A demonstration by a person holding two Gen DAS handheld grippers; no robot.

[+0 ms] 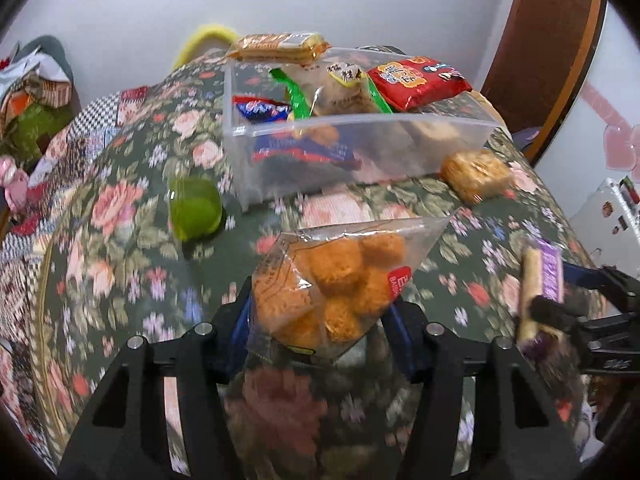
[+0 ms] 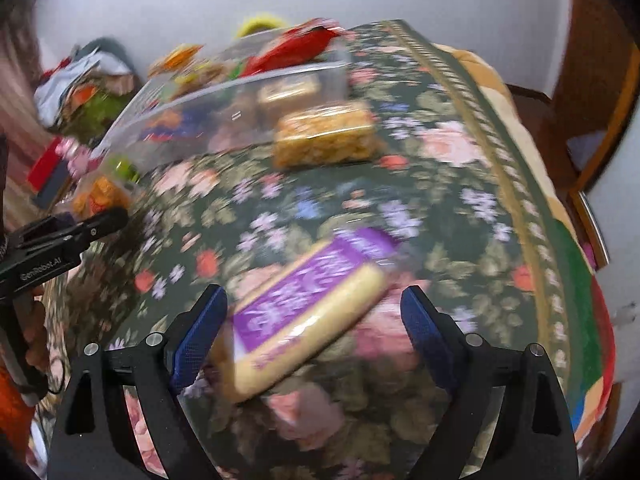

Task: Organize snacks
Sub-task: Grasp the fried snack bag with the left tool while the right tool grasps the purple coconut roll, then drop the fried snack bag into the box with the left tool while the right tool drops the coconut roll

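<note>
Approx halfway: clear bin on floral worktop already holds several pkts, left hand-held gripper pinching orange-puffs bag, right hand-held gripper spread w/ purple wafer pack between its jaws, rice-crisp bar & green jelly cup left outside.

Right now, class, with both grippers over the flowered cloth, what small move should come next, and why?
Probably carry the left gripper forward over the clear box and drop its bag of orange puffs. The jaws already pinch that bag, the box sits just ahead, and other snacks already lie inside.
</note>
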